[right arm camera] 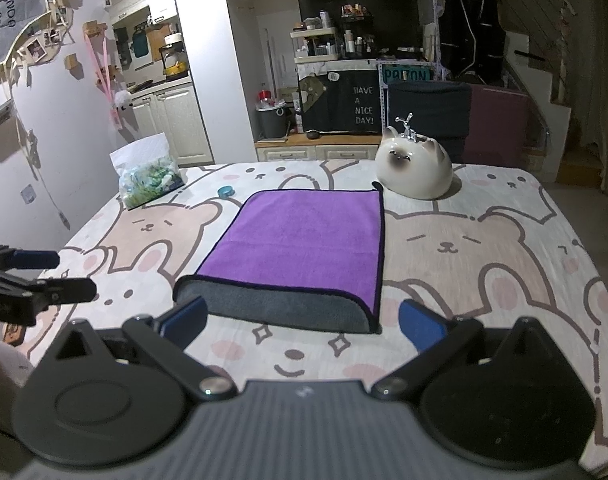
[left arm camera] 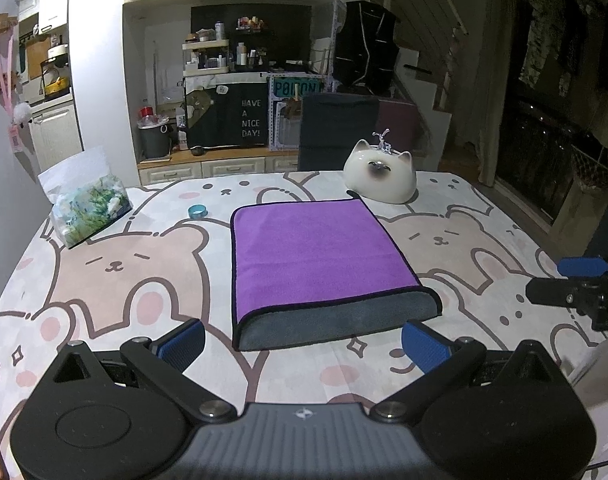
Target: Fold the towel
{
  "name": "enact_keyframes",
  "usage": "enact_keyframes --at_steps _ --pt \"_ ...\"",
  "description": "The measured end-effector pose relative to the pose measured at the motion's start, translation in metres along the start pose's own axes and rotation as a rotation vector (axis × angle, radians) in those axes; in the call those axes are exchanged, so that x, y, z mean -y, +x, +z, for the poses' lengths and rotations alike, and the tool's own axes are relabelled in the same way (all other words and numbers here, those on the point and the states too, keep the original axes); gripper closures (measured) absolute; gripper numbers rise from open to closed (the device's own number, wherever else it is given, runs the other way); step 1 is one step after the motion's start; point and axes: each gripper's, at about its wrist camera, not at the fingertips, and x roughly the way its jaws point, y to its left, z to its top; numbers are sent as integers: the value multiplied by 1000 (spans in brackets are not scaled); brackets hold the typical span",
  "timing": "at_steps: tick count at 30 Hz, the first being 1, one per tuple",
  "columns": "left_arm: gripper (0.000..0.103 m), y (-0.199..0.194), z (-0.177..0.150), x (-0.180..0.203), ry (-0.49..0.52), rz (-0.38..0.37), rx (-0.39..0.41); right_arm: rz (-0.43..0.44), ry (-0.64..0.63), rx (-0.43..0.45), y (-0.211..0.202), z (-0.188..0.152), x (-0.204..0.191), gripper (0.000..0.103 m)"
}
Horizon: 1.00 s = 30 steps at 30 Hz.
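Purple plush on top and grey underneath, the towel (left arm camera: 324, 252) lies folded on the cartoon-bear tablecloth (left arm camera: 116, 264), a neat rectangle edged all round in dark piping. Its upper layer is bright violet and smooth, with no wrinkles showing; along the near edge the grey underside rolls out as a soft rounded band where the cloth is doubled over, so the fold faces both cameras at 6 o'clock of the towel. The far edge runs toward 12 o'clock, ending just short of the white cat-faced ceramic piece (left arm camera: 380, 176), which sits at about 1 o'clock of the towel and close to its far corner. At about 10 o'clock a small teal ring (left arm camera: 197, 211) rests near the towel's far left corner, and farther out at 10 o'clock stands a clear bag of green and white contents (left arm camera: 86, 204). The left gripper (left arm camera: 302, 340) hovers just short of the grey fold, its blue-padded fingers (left arm camera: 182, 342) spread wide with nothing between them. The right gripper (right arm camera: 302, 320) sits likewise at the near edge in its own view, fingers (right arm camera: 420, 326) spread wide and holding nothing, one tip level with the towel's near right corner.
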Motion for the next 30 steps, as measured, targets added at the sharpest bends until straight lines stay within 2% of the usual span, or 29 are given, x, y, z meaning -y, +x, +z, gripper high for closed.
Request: enact_keyframes --at_steps 10,20,26,30 --pt "0 21 25 -14 15 -4 -1 29 18 -35 24 21 16 1" --pt "0 67 50 -40 36 11 16 24 37 -21 57 49 51 1" --pt "0 101 47 -63 14 -11 -6 2 35 -11 86 51 69 0" --pt "0 122 36 -77 -9 -21 -29 -10 50 -45 109 41 78 0"
